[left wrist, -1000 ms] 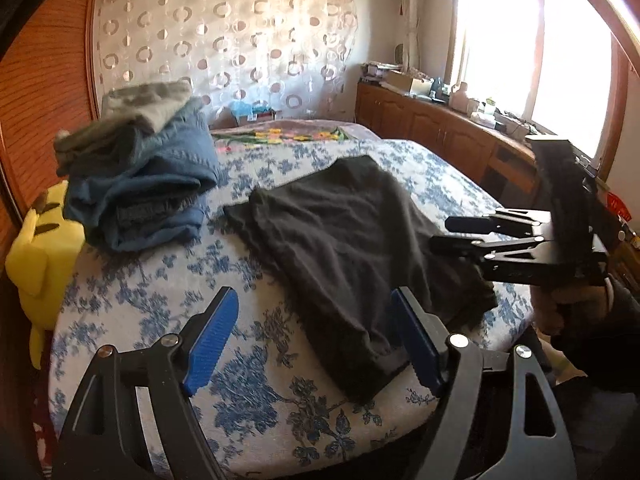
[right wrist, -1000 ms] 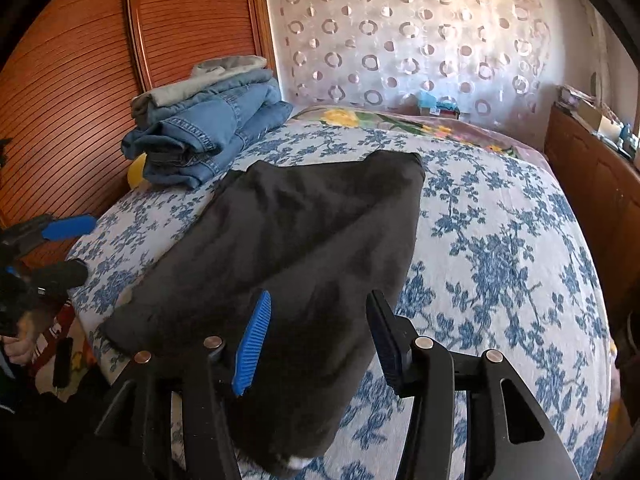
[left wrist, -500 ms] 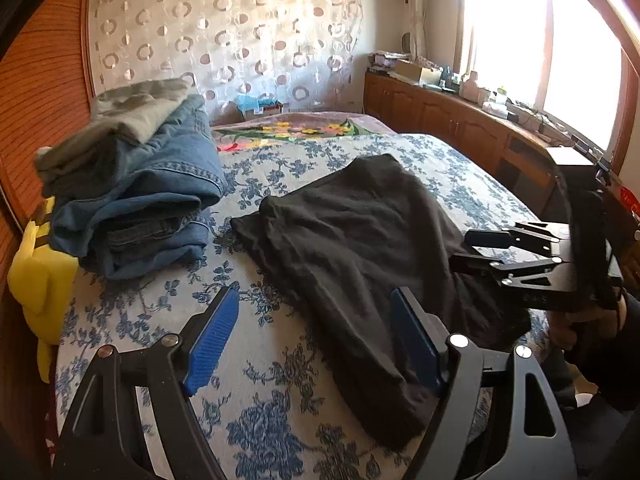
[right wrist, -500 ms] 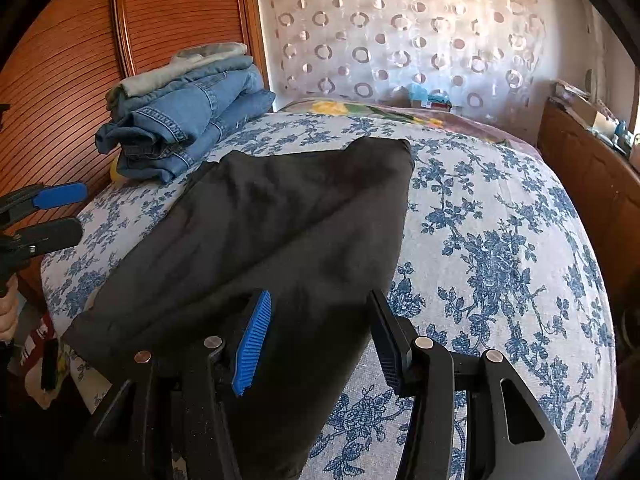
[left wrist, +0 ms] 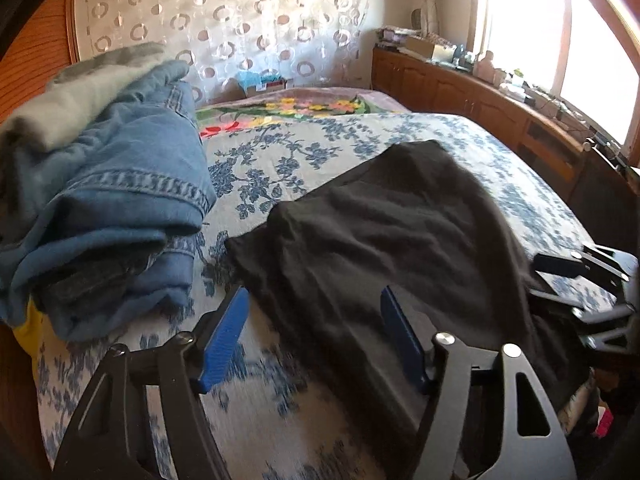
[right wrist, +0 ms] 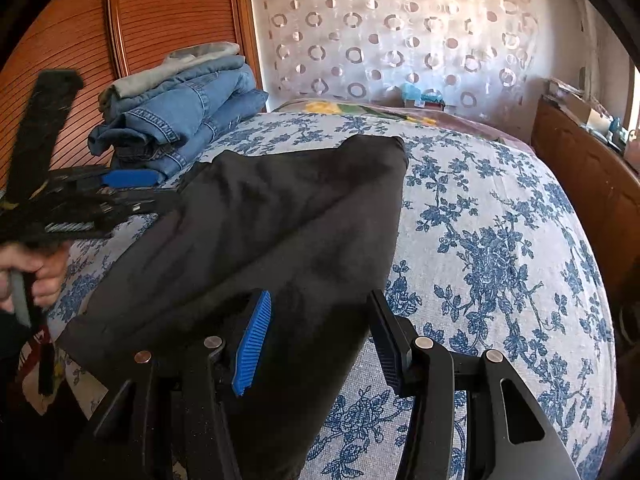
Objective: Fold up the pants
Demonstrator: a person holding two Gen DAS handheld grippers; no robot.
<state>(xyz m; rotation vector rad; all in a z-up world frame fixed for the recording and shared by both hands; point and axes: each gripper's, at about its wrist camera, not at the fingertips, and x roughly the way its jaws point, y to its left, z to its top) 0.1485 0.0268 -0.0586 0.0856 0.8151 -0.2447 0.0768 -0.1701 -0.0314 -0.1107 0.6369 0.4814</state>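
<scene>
While the black pants (right wrist: 272, 232) lie spread along the flower-print bedspread (right wrist: 500, 248), their near end draping over the near edge of the bed and the far end reaching toward the middle, both grippers hover with nothing between their pads. The left gripper (left wrist: 312, 336) stands with its jaws wide apart above the left edge of the dark cloth, near the stack of folded jeans (left wrist: 108, 200); the right gripper (right wrist: 316, 340) is likewise spread, poised over the near right part of the pants. By the look of it the step in hand is the approach for a first fold, with no grasp yet made. The next move seems to call for lowering each gripper to the near hem, pinching both layers of fabric at matching points, then carrying that end toward the far end without dragging the bedspread.
</scene>
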